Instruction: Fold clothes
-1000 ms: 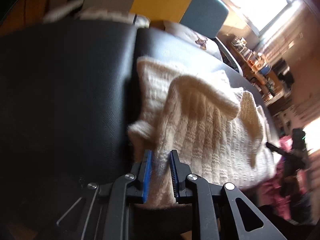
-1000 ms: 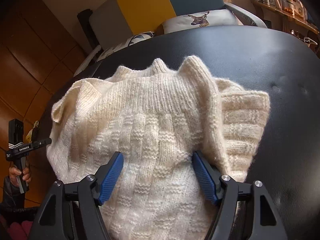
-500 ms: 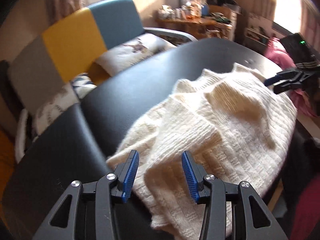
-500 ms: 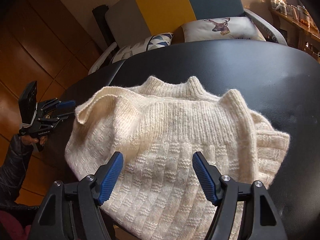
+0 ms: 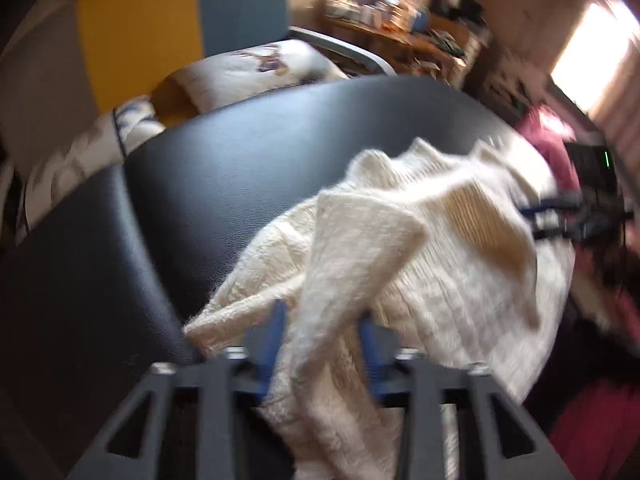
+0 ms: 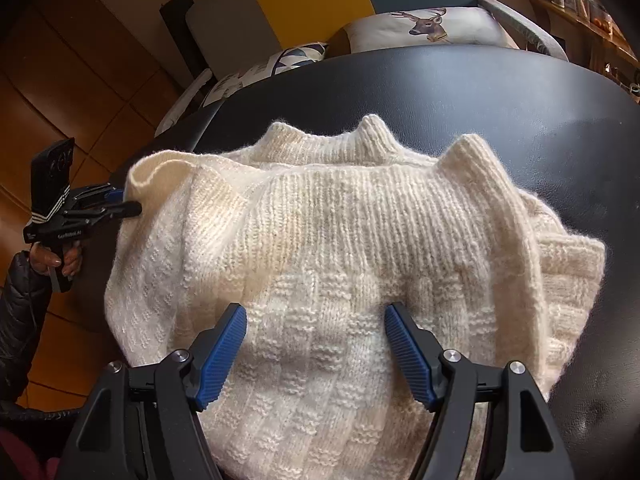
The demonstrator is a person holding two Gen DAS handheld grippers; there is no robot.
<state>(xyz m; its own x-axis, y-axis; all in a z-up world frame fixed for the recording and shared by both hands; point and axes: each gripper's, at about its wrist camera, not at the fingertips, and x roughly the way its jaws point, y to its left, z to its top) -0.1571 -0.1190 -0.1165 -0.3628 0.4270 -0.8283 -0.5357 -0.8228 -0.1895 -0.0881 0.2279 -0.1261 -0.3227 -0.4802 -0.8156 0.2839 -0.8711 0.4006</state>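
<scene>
A cream knitted sweater (image 6: 340,240) lies bunched on a black leather surface (image 6: 520,92), collar toward the far side. My right gripper (image 6: 316,344) is open just over the sweater's body, its blue pads wide apart. The left gripper (image 6: 130,206) is at the sweater's left edge beside a raised fold. The left wrist view is blurred: the sweater (image 5: 440,248) sends a thick fold down between the fingers of my left gripper (image 5: 320,336), which stand apart around it. The right gripper (image 5: 536,220) shows at the sweater's far right side.
A yellow, blue and grey armchair (image 5: 180,32) with a deer cushion (image 6: 424,28) stands behind the leather surface. A hand (image 6: 52,256) in a dark sleeve holds the left gripper over the wooden floor (image 6: 60,80). A cluttered shelf (image 5: 400,20) is at the back right.
My left gripper has let go, swung round and come in to the sweater's edge, where a fold now sits between its fingers. The right gripper stays open and has come closer to the knit.
</scene>
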